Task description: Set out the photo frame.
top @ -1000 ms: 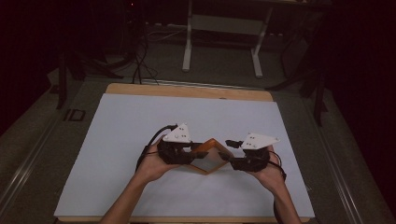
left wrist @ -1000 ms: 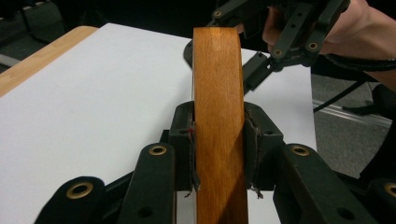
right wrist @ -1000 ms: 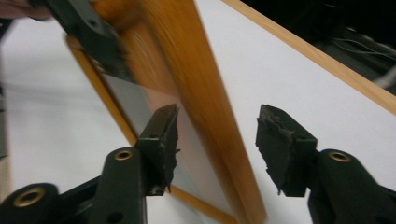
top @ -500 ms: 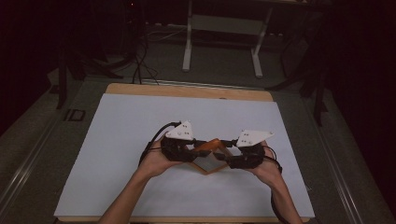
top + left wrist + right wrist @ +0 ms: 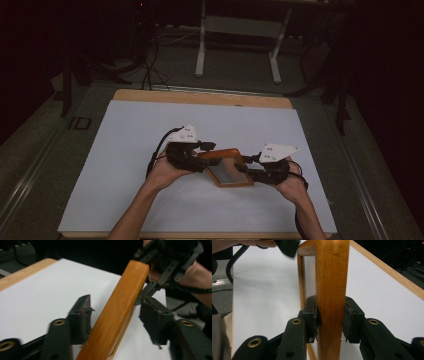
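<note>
High view: a wooden frame (image 5: pixel 229 170) with a dark grey panel inside its border sits between the two hands over the near middle of the white table (image 5: pixel 125 150). Left tongs (image 5: pixel 202 156) meet the frame's far left rail; in the left gripper view the left tongs (image 5: pixel 117 322) stand apart on either side of that rail, not pressing it. In the right gripper view the right tongs (image 5: pixel 330 322) clamp both faces of the frame's rail. Right tongs (image 5: pixel 252 172) hold its right side.
</note>
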The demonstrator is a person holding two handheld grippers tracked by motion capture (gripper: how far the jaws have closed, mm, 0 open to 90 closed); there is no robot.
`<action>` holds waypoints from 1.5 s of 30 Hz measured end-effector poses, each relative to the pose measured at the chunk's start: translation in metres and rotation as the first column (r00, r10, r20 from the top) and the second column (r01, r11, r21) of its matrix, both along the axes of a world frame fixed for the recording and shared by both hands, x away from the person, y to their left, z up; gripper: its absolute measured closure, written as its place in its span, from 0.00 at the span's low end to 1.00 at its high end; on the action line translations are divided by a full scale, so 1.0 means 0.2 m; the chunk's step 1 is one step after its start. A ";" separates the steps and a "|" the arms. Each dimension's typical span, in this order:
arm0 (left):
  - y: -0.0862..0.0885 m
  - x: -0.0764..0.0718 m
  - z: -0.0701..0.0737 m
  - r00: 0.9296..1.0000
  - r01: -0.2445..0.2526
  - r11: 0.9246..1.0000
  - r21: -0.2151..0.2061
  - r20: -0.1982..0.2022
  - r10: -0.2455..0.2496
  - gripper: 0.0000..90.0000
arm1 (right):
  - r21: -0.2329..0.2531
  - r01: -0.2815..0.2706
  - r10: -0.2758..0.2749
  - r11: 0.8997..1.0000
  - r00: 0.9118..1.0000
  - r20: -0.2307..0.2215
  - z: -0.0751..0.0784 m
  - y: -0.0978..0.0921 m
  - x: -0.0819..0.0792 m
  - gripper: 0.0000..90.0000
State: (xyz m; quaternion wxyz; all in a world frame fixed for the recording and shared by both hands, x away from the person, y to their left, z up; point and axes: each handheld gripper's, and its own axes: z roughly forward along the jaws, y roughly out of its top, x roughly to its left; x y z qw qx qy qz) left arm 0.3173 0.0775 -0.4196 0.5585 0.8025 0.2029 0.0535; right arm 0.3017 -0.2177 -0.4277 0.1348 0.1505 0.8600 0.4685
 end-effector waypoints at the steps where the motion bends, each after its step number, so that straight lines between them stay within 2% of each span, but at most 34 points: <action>1: 0.00 0.00 0.00 1.000 0.000 1.000 0.000 0.000 0.000 0.42 | 0.001 0.006 -0.006 1.000 1.000 -0.003 0.00 -0.01 0.00 0.75; 2: 0.03 0.00 -0.01 1.000 -0.016 1.000 -0.022 -0.007 0.016 0.41 | 0.005 0.009 -0.009 1.000 1.000 -0.003 -0.01 -0.02 0.00 0.75; 4: 0.07 0.00 -0.05 0.999 -0.050 0.998 -0.038 -0.024 0.049 0.39 | 0.011 0.017 -0.017 1.000 1.000 -0.006 -0.01 -0.03 -0.01 0.75; 6: 0.08 0.00 -0.06 0.998 -0.055 0.998 -0.041 -0.039 0.054 0.39 | 0.018 0.023 -0.023 1.000 1.000 -0.006 -0.02 -0.04 -0.01 0.75; 10: 0.09 0.00 -0.15 0.995 -0.062 0.998 -0.030 -0.076 0.059 0.38 | 0.038 0.036 -0.036 0.999 0.999 -0.003 -0.04 -0.06 -0.02 0.75; 11: 0.07 0.00 -0.20 0.994 -0.056 0.998 -0.006 -0.093 0.056 0.38 | 0.041 0.039 -0.039 0.998 0.999 -0.003 -0.04 -0.06 -0.02 0.75; 12: 0.06 0.01 -0.21 0.994 -0.056 0.998 0.003 -0.097 0.056 0.38 | 0.044 0.040 -0.040 0.998 0.999 -0.001 -0.04 -0.07 -0.02 0.75; 20: -0.07 0.02 -0.30 0.994 -0.018 0.999 0.050 -0.109 0.023 0.46 | 0.046 0.043 -0.044 0.998 0.999 0.003 -0.05 -0.08 -0.03 0.75; 21: -0.10 0.02 -0.32 0.995 -0.016 0.997 0.078 -0.099 0.024 0.52 | 0.048 0.042 -0.042 0.998 0.999 0.002 -0.06 -0.09 -0.03 0.75; 23: -0.12 0.03 -0.33 0.995 -0.002 0.996 0.090 -0.098 0.011 0.58 | 0.052 0.043 -0.043 0.998 0.999 0.000 -0.06 -0.10 -0.03 0.75; 24: -0.13 0.02 -0.33 0.996 -0.006 0.996 0.093 -0.094 0.015 0.61 | 0.057 0.052 -0.052 0.997 0.999 -0.006 -0.07 -0.11 -0.03 0.75; 27: -0.13 0.03 -0.32 0.995 -0.014 0.995 0.095 -0.097 0.023 0.62 | 0.073 0.063 -0.061 0.995 0.998 -0.025 -0.07 -0.12 -0.01 0.75; 32: -0.11 0.02 -0.32 0.995 -0.005 0.995 0.100 -0.096 0.015 0.67 | 0.079 0.072 -0.070 0.994 0.997 -0.027 -0.07 -0.11 -0.01 0.73; 34: -0.10 0.02 -0.30 0.995 -0.013 0.994 0.109 -0.096 0.024 0.67 | 0.088 0.085 -0.081 0.993 0.996 -0.048 -0.08 -0.10 0.00 0.72; 35: -0.08 0.02 -0.30 0.995 -0.021 0.993 0.115 -0.095 0.032 0.67 | 0.103 0.092 -0.083 0.990 0.993 -0.082 -0.09 -0.09 0.01 0.71; 37: -0.05 0.01 -0.28 0.995 -0.032 0.992 0.124 -0.092 0.044 0.66 | 0.111 0.097 -0.086 0.989 0.992 -0.096 -0.10 -0.07 0.02 0.71; 38: -0.03 0.01 -0.28 0.994 -0.046 0.991 0.123 -0.097 0.058 0.65 | 0.129 0.103 -0.085 0.986 0.987 -0.133 -0.13 -0.03 0.03 0.71; 41: 0.09 0.00 -0.27 0.988 -0.094 0.990 0.102 -0.112 0.105 0.65 | 0.151 0.106 -0.077 0.983 0.980 -0.185 -0.17 0.04 0.06 0.71; 43: 0.11 -0.01 -0.27 0.987 -0.104 0.990 0.100 -0.114 0.115 0.65 | 0.160 0.101 -0.068 0.982 0.977 -0.204 -0.18 0.09 0.07 0.71; 45: 0.18 -0.02 -0.28 0.980 -0.136 0.986 0.093 -0.130 0.147 0.65 | 0.160 0.095 -0.061 0.983 0.976 -0.209 -0.19 0.14 0.09 0.70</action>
